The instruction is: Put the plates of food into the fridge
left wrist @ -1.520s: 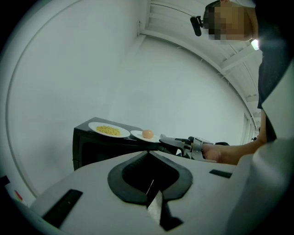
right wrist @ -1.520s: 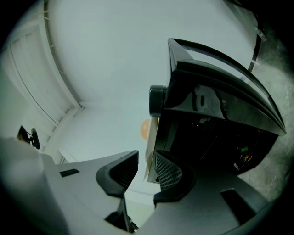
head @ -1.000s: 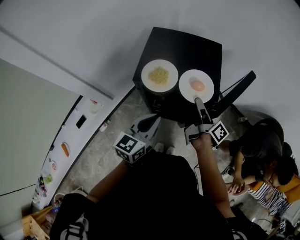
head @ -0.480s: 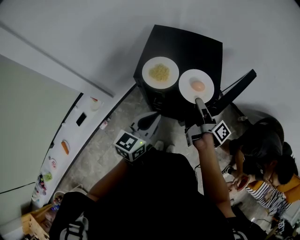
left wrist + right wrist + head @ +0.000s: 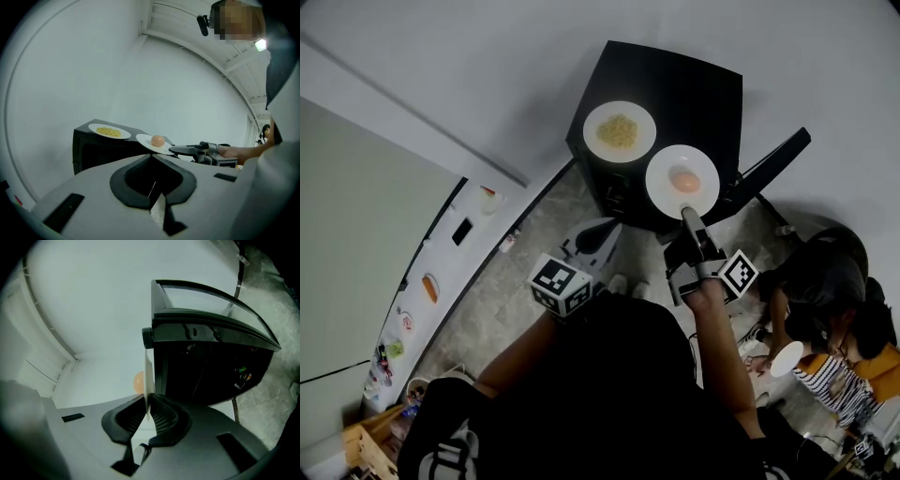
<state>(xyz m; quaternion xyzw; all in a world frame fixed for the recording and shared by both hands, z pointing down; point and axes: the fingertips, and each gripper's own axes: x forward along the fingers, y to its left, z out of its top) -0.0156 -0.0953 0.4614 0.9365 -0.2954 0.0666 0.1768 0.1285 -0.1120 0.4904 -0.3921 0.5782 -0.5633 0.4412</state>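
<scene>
Two white plates are at the black cabinet [image 5: 694, 94]. The plate of yellow food [image 5: 620, 131] rests on its top at the left. The plate with a round orange piece of food [image 5: 682, 181] overhangs the cabinet's near edge, and my right gripper [image 5: 685, 214] is shut on its near rim. In the right gripper view the plate [image 5: 148, 376] stands edge-on between the jaws of that gripper [image 5: 148, 411], the orange food [image 5: 138, 381] behind it. My left gripper [image 5: 592, 239] hangs lower left of the cabinet, shut and empty [image 5: 151, 158]. Its view shows both plates [image 5: 109, 131] [image 5: 157, 142].
A black door flap [image 5: 769, 173] sticks out from the cabinet's right side. A long white shelf [image 5: 441, 281] with small items runs along the left. A person [image 5: 830, 309] sits at the lower right, holding a white round dish [image 5: 786, 358]. Grey stone floor [image 5: 516, 291] lies below.
The plate with the orange food has moved toward me and slightly left in my right gripper, off the cabinet top's edge. The left gripper has barely moved.
</scene>
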